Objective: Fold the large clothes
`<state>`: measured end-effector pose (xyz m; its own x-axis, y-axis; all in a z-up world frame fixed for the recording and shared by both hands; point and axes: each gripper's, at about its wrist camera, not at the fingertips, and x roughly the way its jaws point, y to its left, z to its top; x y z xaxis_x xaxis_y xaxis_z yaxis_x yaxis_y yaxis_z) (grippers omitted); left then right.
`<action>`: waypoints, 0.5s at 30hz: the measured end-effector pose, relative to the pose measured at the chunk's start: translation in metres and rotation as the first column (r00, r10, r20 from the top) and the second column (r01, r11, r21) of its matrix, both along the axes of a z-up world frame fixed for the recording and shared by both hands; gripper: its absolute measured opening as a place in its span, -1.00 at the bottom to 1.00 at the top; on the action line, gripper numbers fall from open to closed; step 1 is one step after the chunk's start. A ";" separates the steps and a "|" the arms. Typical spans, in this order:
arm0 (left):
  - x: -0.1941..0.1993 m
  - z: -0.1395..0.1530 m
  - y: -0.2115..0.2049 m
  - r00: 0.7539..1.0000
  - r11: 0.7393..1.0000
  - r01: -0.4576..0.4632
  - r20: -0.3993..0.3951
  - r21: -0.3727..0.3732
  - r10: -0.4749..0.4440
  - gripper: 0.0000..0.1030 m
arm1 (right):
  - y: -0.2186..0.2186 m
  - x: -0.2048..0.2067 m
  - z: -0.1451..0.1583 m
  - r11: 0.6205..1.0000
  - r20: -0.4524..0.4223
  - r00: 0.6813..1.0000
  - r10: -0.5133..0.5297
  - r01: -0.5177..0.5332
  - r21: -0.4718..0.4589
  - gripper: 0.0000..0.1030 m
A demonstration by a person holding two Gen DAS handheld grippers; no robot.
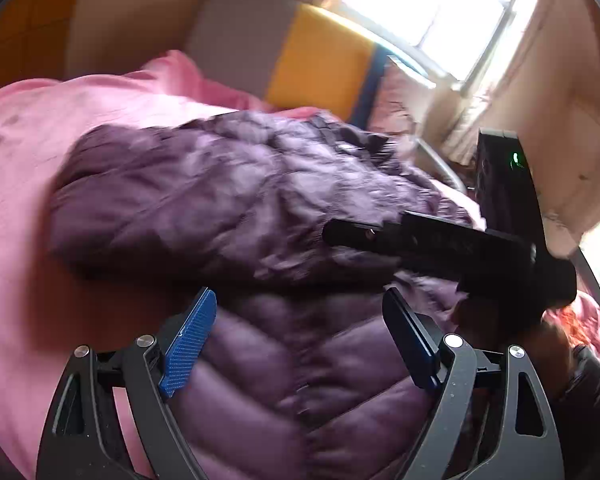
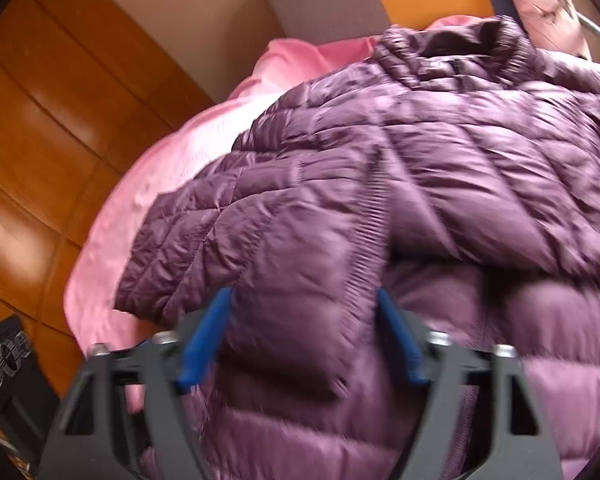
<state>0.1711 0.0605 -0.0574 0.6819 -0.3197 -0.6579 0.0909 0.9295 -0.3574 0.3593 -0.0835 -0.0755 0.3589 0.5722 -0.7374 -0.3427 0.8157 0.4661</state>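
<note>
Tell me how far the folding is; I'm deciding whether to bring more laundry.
Roughly midway, I'd guess. Done: part of the purple quilted puffer jacket already lies doubled over itself on the pink bedsheet. In hand: right tongs straddle a zip-edged flap, grip unclear; left tongs hang open above. Left: folding it compact.

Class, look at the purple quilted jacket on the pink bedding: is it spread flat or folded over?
Partly folded: the purple jacket has one quilted section lying doubled over its lower body.

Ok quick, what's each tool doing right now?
Left tool: open, empty, over the purple jacket.
Right tool: jacket fold between fingers; grip cannot be told.
</note>
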 end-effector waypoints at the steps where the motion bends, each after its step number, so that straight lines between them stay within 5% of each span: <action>1: -0.002 -0.002 0.005 0.999 0.999 -0.043 -0.011 0.030 0.044 0.63 | 0.008 -0.001 0.008 1.000 0.025 1.000 0.016 -0.015 -0.027 -0.55; 3: -0.003 -0.003 0.017 0.993 0.993 -0.111 -0.030 0.049 0.113 0.63 | 0.017 -0.003 0.034 0.999 0.107 0.994 0.027 -0.022 -0.048 -0.73; 10: 0.017 -0.004 0.037 0.966 0.968 -0.238 -0.081 0.073 0.244 0.63 | -0.012 0.005 0.145 0.995 0.364 0.926 -0.101 0.093 0.039 -0.80; 15: 0.041 0.001 0.039 0.953 0.957 -0.276 -0.103 0.092 0.285 0.63 | -0.057 0.018 0.176 0.975 0.420 0.880 -0.223 0.203 0.092 -0.81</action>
<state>0.2123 0.0997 -0.0564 0.6563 -0.0726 -0.7510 -0.2147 0.9362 -0.2781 0.3777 -0.1410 0.1001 0.7489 0.4744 -0.4627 -0.3358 0.8736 0.3521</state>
